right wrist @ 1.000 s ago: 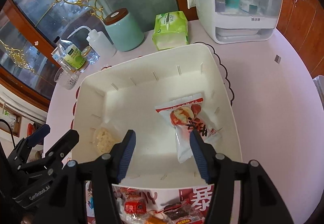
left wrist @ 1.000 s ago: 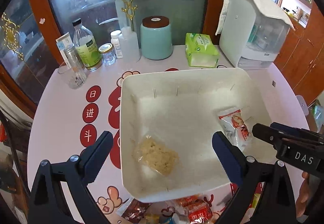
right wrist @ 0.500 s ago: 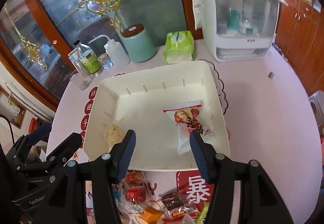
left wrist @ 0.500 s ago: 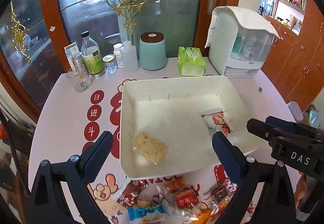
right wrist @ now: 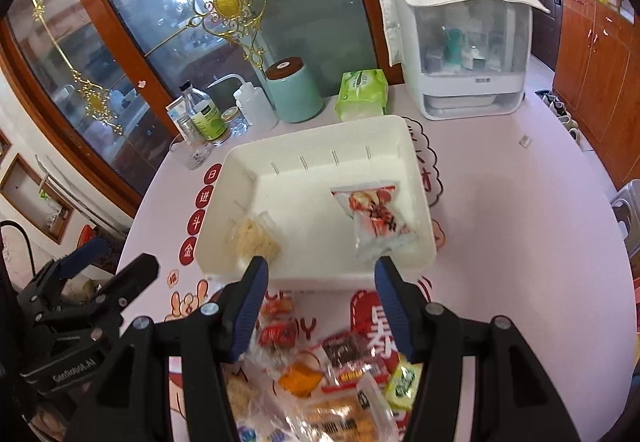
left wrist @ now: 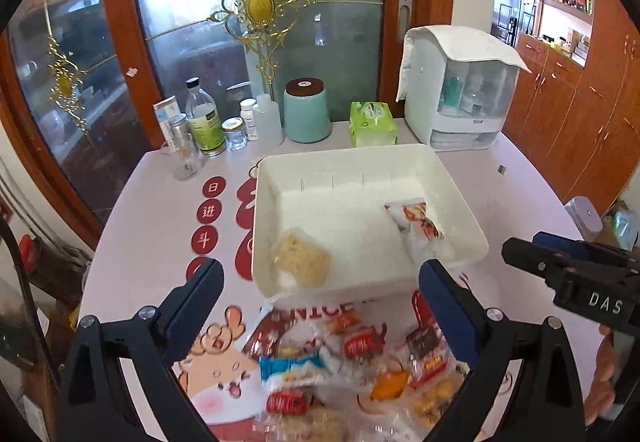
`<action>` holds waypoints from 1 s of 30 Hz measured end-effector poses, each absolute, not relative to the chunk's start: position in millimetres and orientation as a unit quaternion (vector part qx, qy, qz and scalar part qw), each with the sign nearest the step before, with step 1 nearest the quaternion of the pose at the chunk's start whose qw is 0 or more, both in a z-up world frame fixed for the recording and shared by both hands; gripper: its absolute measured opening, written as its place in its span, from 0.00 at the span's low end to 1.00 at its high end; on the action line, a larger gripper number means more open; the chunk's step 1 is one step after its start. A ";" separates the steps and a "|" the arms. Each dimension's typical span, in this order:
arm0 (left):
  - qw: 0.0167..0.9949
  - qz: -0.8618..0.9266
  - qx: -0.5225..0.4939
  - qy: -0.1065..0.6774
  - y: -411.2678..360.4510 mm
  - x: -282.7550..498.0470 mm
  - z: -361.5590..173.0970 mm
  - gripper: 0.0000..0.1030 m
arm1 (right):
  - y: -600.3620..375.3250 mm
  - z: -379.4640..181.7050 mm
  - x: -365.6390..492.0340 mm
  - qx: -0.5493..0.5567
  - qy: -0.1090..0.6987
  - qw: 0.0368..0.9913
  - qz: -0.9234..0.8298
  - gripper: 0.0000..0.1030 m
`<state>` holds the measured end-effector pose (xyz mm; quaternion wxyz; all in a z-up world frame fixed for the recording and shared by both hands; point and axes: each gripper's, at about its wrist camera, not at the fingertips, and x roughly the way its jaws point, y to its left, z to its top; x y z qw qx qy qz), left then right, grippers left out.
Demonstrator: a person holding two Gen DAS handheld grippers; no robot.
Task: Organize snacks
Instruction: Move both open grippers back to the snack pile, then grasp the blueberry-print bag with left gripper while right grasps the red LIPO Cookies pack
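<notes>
**Both grippers empty above the snack pile, bin already holding two packets**

We hold the left gripper [left wrist: 318, 296] and the right gripper [right wrist: 318, 292] side by side, both tilted down toward the table [right wrist: 520, 210], both with fingers spread and nothing between them. The white bin [right wrist: 400, 134] sits at twelve o'clock from each pair of fingers. Inside it lie a clear-wrapped beige cake [right wrist: 256, 240] at the near left and a red-and-white packet [right wrist: 374, 216] at the near right, its long axis running from eleven o'clock to five in the right wrist view.

The loose snack pile [left wrist: 360, 358] lies on the table on our side of the bin, just under and between the fingertips, toward six o'clock in both views. In the left view a red-labelled packet [left wrist: 360, 346] sits almost dead centre between the fingers, its long side roughly crosswise from nine to three. In the right view a dark packet [right wrist: 346, 352] and an orange one [right wrist: 300, 378] lie in the gap.

We judge both hands about equally near the pile; each would need to drop toward six o'clock, and the jumbled, overlapping wrappers may make a single-packet pinch awkward.
</notes>
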<state>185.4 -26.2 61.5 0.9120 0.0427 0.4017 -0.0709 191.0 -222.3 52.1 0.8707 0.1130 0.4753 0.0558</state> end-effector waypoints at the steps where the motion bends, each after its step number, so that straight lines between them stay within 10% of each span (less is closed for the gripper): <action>1: 0.911 -0.070 0.042 0.403 -25.1 176.2 61.9 0.95 | -223.6 52.5 184.5 0.112 0.475 0.871 0.057 0.54; 30: 0.861 -0.030 -0.025 0.507 16.9 32.8 -74.9 0.95 | -210.6 -77.6 -2.1 0.005 0.570 0.815 0.104 0.54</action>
